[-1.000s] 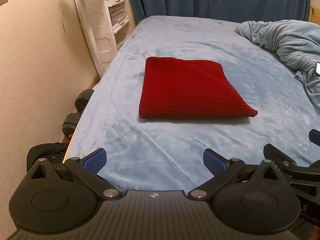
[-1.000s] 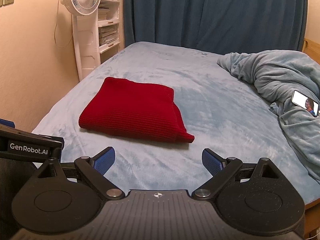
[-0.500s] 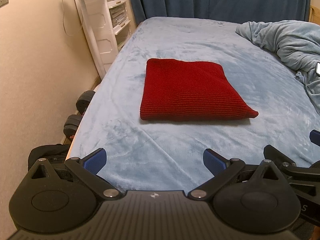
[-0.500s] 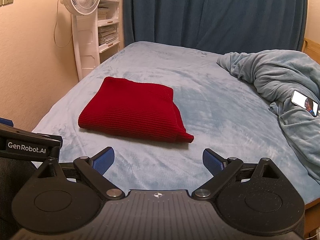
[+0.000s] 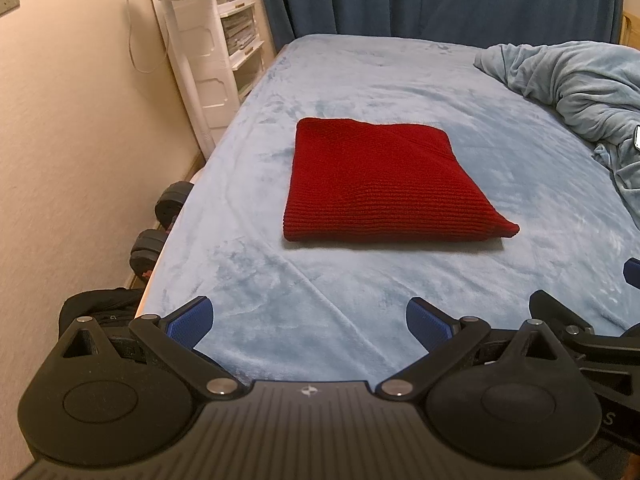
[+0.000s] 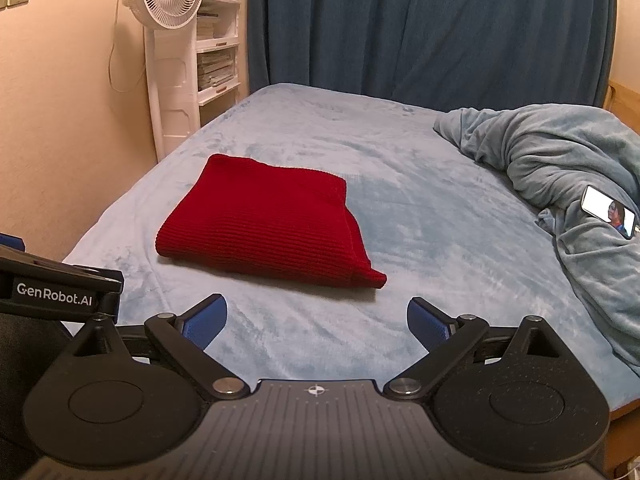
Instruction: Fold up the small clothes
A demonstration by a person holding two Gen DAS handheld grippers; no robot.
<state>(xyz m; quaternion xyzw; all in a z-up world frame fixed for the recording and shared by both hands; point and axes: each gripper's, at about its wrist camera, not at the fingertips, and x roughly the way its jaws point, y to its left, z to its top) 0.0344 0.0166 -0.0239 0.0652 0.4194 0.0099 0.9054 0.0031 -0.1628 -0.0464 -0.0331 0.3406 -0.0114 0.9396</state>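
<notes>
A red knitted garment (image 5: 380, 184) lies folded into a flat rectangle on the light blue bed (image 5: 360, 80); the right wrist view shows it (image 6: 264, 224) left of centre, one corner pointing toward me. My left gripper (image 5: 308, 320) hovers open over the bed's near edge, well short of the garment, with nothing between its blue pads. Beside it, my right gripper (image 6: 316, 316) is open too and holds nothing. Part of the right gripper (image 5: 580, 320) shows at the left view's right edge.
A rumpled blue blanket (image 6: 560, 168) is heaped on the bed's right side with a lit phone (image 6: 608, 210) on it. A white fan (image 6: 168, 40) and shelves stand by the left wall. Dumbbells (image 5: 160, 220) and a black bag (image 5: 100, 304) lie on the floor.
Both views have shifted slightly, as the grippers drew back and rose a little. The garment has not moved and both grippers stayed open.
</notes>
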